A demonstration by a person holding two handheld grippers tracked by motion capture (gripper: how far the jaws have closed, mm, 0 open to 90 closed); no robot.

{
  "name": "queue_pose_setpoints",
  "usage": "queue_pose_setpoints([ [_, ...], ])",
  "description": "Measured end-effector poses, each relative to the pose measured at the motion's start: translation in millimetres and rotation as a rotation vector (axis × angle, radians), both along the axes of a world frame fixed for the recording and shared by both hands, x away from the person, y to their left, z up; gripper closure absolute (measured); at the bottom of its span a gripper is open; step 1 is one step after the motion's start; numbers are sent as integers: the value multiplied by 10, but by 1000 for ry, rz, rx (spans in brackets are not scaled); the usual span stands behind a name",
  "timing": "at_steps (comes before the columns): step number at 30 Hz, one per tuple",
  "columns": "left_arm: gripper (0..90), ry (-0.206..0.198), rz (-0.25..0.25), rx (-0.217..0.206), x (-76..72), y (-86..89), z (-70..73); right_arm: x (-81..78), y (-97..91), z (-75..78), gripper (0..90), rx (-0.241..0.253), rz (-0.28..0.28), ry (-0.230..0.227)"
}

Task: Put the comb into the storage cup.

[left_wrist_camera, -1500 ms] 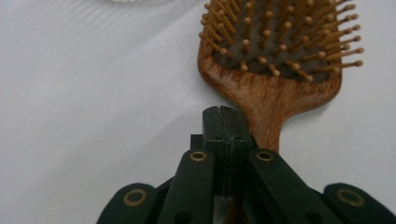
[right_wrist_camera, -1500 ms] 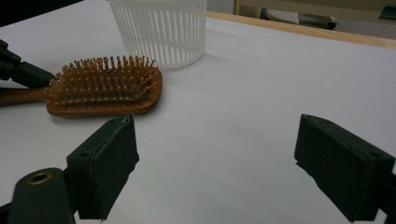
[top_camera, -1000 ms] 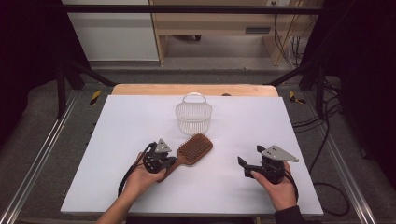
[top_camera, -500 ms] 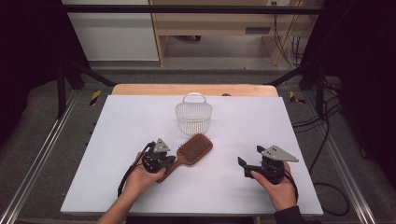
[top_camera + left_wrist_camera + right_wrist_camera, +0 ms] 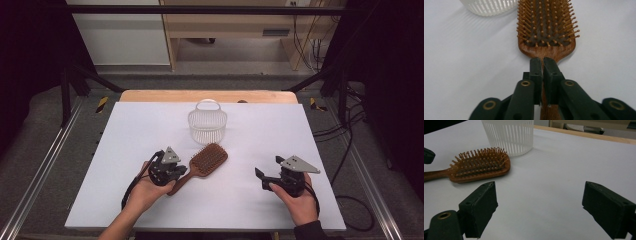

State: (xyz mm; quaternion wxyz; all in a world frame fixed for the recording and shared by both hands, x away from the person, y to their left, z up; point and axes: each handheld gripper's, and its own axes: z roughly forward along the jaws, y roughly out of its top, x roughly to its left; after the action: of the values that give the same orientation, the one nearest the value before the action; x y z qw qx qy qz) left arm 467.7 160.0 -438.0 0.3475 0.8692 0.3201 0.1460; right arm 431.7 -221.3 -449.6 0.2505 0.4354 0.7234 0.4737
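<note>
Left hand-held gripper (image 5: 542, 61) clamped narrow on wooden hairbrush (image 5: 202, 165) handle, jaws just eased slightly; right hand-held gripper (image 5: 539, 210) wide, idle. Next, likely: lift toward white basket (image 5: 207, 125), upper centre.

Left gripper (image 5: 172, 170) held low in the left hand (image 5: 145, 190), jaws nearly together with a narrow gap, having just been opening; right gripper (image 5: 265, 177) held level in the right hand (image 5: 297, 197), jaws spread wide, nothing between them.
</note>
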Motion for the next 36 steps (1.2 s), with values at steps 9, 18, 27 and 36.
queue_pose_setpoints([
  [9, 404, 2, -15, 17, 24, -59, 15, 5, 1, -3, 126, -4, 4, 3],
  [18, 67, 23, 4, 40, 102, -133, 15, 5, -1, -3, 120, -4, 6, 5],
  [27, 55, 59, -23, 94, 149, -197, -52, 8, -4, -6, 115, -3, 7, 9],
  [36, 56, 85, -45, 119, 143, -228, -112, 9, -4, -6, 112, -3, 10, 9],
])
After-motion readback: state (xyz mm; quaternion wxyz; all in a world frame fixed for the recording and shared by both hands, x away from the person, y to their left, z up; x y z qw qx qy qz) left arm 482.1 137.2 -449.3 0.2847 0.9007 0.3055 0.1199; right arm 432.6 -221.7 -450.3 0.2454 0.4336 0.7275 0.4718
